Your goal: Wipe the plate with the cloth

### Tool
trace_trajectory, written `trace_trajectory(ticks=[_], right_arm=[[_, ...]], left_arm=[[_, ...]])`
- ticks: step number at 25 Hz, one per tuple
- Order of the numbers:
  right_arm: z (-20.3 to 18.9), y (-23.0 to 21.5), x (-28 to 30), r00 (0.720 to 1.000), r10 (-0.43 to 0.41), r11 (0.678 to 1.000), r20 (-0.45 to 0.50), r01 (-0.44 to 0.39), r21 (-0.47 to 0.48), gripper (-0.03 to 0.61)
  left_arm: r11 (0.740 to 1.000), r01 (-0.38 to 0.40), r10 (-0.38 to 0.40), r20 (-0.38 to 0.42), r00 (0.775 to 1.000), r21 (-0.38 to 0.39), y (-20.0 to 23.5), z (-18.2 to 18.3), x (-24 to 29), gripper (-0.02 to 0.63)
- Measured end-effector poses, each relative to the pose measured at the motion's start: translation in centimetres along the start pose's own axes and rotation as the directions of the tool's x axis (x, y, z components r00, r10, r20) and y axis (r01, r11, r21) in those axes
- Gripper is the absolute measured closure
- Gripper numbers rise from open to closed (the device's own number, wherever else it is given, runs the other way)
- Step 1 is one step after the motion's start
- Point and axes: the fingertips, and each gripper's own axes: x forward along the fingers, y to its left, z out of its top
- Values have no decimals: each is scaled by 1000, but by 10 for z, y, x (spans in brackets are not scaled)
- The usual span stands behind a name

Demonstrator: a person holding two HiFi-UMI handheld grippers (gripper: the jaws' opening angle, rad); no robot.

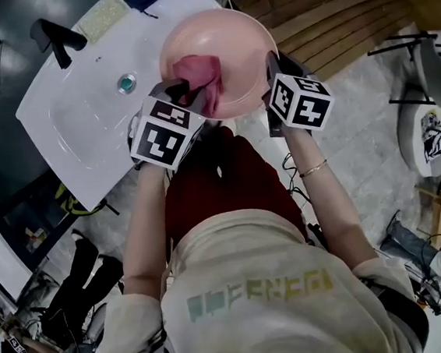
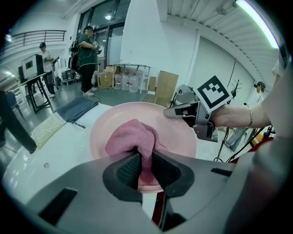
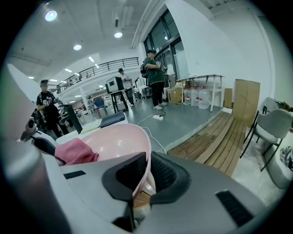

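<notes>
A pale pink plate [image 1: 223, 50] is held up over the right end of the white sink counter [image 1: 82, 124]. My right gripper [image 1: 271, 80] is shut on the plate's right rim [image 3: 145, 169]. A pink cloth [image 1: 200, 72] lies bunched inside the plate, and my left gripper [image 1: 188, 93] is shut on it. In the left gripper view the cloth [image 2: 132, 139] rises between the jaws against the plate [image 2: 176, 132], with the right gripper [image 2: 183, 111] at the far rim. The right gripper view shows the cloth [image 3: 75, 152] at the left of the plate's hollow [image 3: 116, 139].
The sink has a drain [image 1: 126, 84], a black tap [image 1: 57, 38] and a pale sponge mat [image 1: 102, 18]. A wooden platform [image 1: 337, 18] lies to the right, chairs [image 1: 429, 71] beyond it. People stand in the background [image 2: 87, 55].
</notes>
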Motion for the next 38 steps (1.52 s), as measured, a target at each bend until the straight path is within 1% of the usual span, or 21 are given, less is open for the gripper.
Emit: trace_trajectory(ticks=[6,9,12,18,24,27,33,38], right_arm=[[0,2,1,1000,1,1000,13,-1,-3,526],[0,3,2,1000,-11,999,22,11,-34,526],[1,2,-1,999,-29,997,34,31,-65,526],[12,-3,-5,997,-37,997,74,41,-58,526],[23,-3,-13,990,-51,997,129,59,-56,526],[34,-4,-22,985,-56,997,163,64,-45,526],[61,-3,-47,967,-62,998,247,68,-13,526],[74,9,-63,950,-54,998,308,56,4,526]], left_arm=[[996,-73,75,38,996,-40,30,1,-12,548],[993,-107,110,59,992,-53,41,3,-19,548],[989,-137,142,88,986,-61,46,7,-25,548],[982,-167,179,153,972,-92,51,21,-33,548],[971,-161,201,239,950,-176,64,29,-45,548],[964,-173,227,283,932,-202,72,35,-55,548],[954,-211,279,373,885,-213,82,56,-76,546],[957,-221,282,411,867,-189,82,64,-87,548]])
